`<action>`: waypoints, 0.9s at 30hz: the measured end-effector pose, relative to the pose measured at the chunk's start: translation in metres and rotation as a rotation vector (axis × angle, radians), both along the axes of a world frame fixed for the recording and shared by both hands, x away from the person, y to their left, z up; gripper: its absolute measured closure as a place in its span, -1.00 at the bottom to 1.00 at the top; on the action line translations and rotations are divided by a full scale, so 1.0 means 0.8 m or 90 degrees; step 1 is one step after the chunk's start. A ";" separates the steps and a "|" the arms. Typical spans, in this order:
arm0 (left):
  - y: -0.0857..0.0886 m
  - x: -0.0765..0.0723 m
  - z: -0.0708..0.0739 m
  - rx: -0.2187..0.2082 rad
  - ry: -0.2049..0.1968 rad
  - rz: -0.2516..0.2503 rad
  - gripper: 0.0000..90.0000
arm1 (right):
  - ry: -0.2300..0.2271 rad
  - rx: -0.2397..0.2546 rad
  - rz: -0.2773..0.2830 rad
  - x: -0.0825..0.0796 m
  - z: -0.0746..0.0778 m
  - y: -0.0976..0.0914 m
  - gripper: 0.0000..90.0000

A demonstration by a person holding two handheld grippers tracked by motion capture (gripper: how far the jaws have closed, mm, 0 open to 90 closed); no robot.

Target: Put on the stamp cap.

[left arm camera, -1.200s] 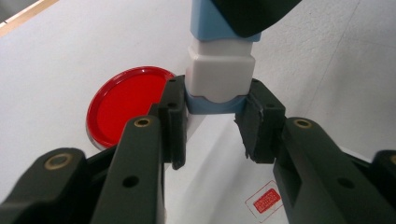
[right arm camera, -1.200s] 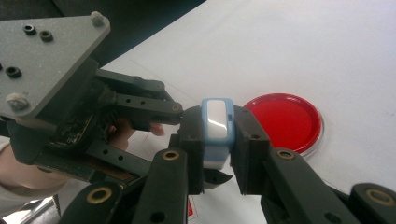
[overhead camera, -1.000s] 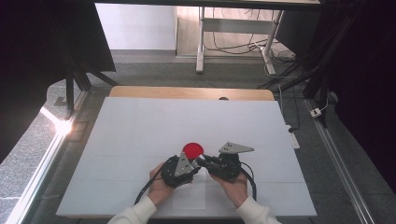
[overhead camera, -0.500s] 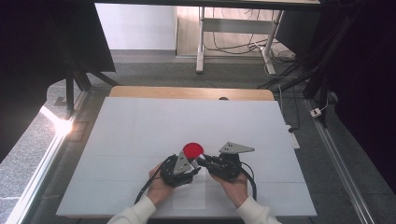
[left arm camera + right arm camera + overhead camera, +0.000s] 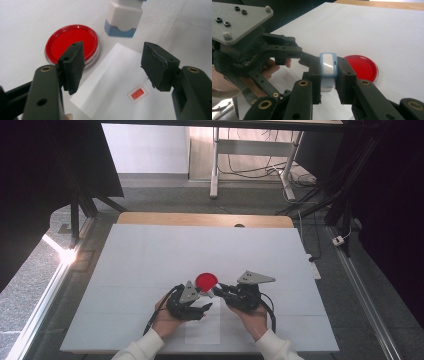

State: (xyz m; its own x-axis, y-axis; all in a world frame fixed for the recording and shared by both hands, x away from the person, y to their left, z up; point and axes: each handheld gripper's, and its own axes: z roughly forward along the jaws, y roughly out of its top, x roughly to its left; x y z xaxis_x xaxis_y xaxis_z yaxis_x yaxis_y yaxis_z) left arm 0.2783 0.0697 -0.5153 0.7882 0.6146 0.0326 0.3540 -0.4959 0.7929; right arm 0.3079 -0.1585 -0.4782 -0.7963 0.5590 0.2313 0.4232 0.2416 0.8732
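On the white worktop (image 5: 150,270), near the person's edge, the two grippers sit close together with a round red ink pad (image 5: 206,281) just beyond them. The right gripper (image 5: 328,75) pinches a small stamp (image 5: 328,65), white and pale blue, between its jaws, which press on its two sides; in the right gripper view the stamp stands upright between the black pads, with the ink pad (image 5: 362,67) lying on the worktop behind it and to its right. The left gripper (image 5: 112,62) has its jaws spread, and they have just been opening; nothing is between them. Through the gap, the left gripper view looks down on a white sheet of paper (image 5: 110,82) lying flat on the worktop, bearing a small red rectangular print (image 5: 137,94) near the right-hand jaw. Above the sheet in that view hangs the stamp (image 5: 123,18), blue base downward, clear of the paper, and the ink pad (image 5: 71,42) lies just beside the sheet's edge, partly behind the left-hand jaw. In the high view the left gripper (image 5: 192,301) rests over the paper (image 5: 202,327), and the right gripper (image 5: 220,290) points toward the ink pad.
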 end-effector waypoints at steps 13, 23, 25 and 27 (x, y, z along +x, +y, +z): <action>0.060 -0.023 0.011 -0.032 0.021 0.028 -0.22 | -0.030 -0.017 -0.003 0.002 0.004 -0.006 0.67; 0.127 -0.043 0.005 -0.043 0.026 0.100 -0.22 | -0.049 -0.029 -0.010 0.005 0.009 -0.012 0.67; 0.139 -0.048 0.003 -0.044 0.028 0.113 -0.22 | -0.054 -0.033 -0.013 0.006 0.010 -0.014 0.67; 0.150 -0.052 0.001 -0.045 0.031 0.125 -0.22 | -0.057 -0.035 -0.015 0.007 0.011 -0.015 0.67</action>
State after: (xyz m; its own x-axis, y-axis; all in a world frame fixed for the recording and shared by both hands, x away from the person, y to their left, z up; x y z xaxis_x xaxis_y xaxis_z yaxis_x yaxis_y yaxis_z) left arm 0.2371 0.1896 -0.5145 0.6531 0.7555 -0.0512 0.4762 -0.3572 0.8035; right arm 0.3134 -0.1704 -0.4696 -0.7991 0.5875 0.1278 0.3498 0.2813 0.8936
